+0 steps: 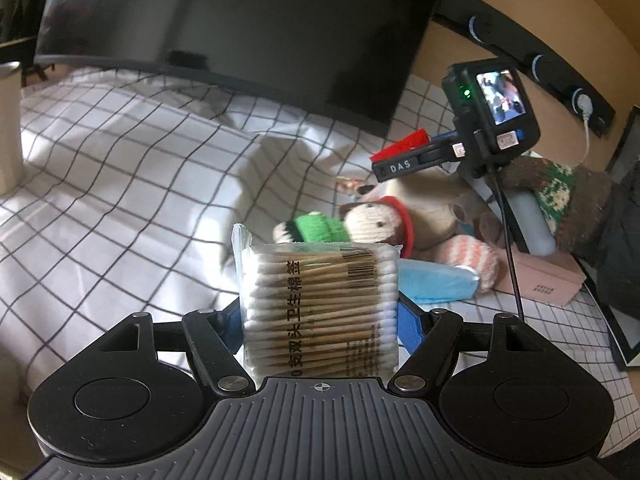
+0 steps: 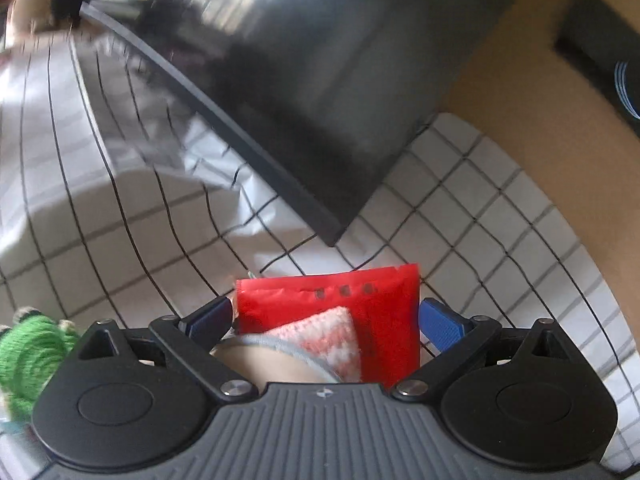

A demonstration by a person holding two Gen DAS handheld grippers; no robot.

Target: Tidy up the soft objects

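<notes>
Dark monitor (image 1: 240, 28) over checked cloth (image 1: 120, 160), pink box (image 1: 548, 276), pale cup (image 1: 9, 128) at left.

My left gripper (image 1: 320, 312) has a pack of cotton swabs (image 1: 320, 308) between its jaws, above the cloth-covered worktop (image 1: 120, 184). Beyond the pack and to its right, a heap of knitted toys (image 1: 372, 224) lies on the cloth, with a soft pouch (image 1: 436, 280) in front of them and a box (image 1: 548, 276) further right. A monitor (image 1: 240, 28) stands behind everything. My right gripper (image 2: 326, 316) hangs over the heap with a packet (image 2: 384, 308) between its jaws.
</notes>
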